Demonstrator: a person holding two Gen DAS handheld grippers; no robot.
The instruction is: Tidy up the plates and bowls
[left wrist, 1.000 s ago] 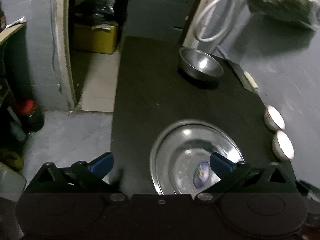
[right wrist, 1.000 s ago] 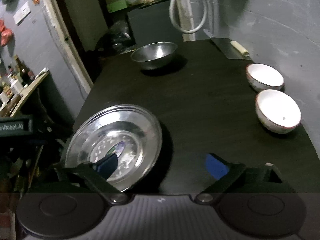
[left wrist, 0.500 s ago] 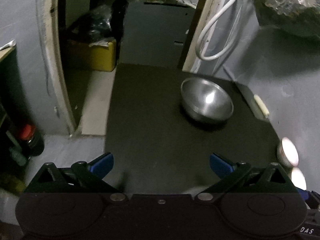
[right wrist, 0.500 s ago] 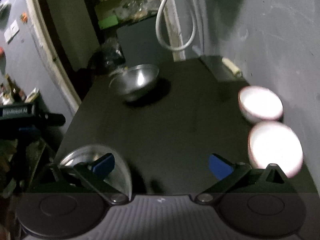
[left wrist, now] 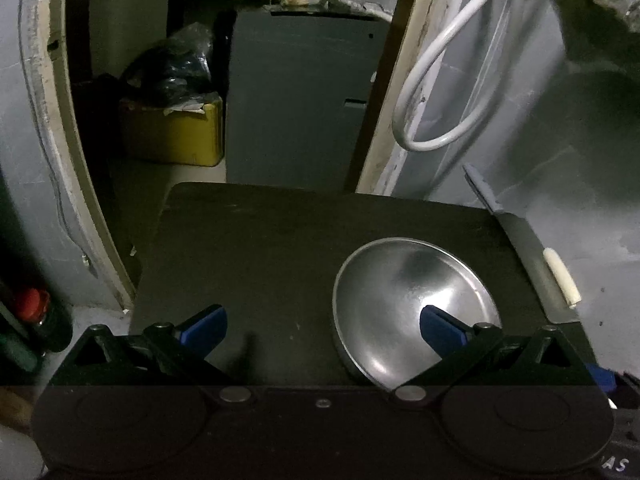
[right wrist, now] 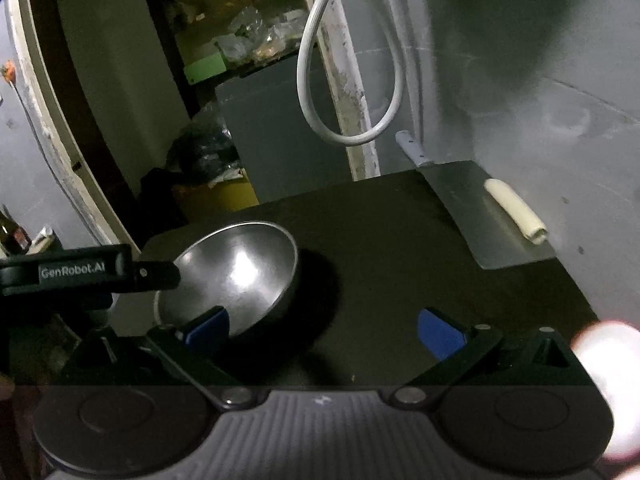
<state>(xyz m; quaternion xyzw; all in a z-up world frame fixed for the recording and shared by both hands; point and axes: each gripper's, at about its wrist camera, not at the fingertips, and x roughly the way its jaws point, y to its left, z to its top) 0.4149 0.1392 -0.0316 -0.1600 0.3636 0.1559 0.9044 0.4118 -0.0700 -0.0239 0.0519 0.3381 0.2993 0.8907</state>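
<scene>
The steel bowl (left wrist: pixel 414 308) stands on the black table (left wrist: pixel 260 256), toward its far right part, near the cleaver (right wrist: pixel 480 208) that lies by the wall. The left gripper (left wrist: pixel 322 324) has its 2 fingers spread wide and holds nothing; its right pad (left wrist: pixel 440 326) appears over the bowl's hollow (I cannot tell if it touches). The right gripper (right wrist: pixel 326 326) is also spread and empty, its left pad (right wrist: pixel 208 326) in front of the bowl.
</scene>
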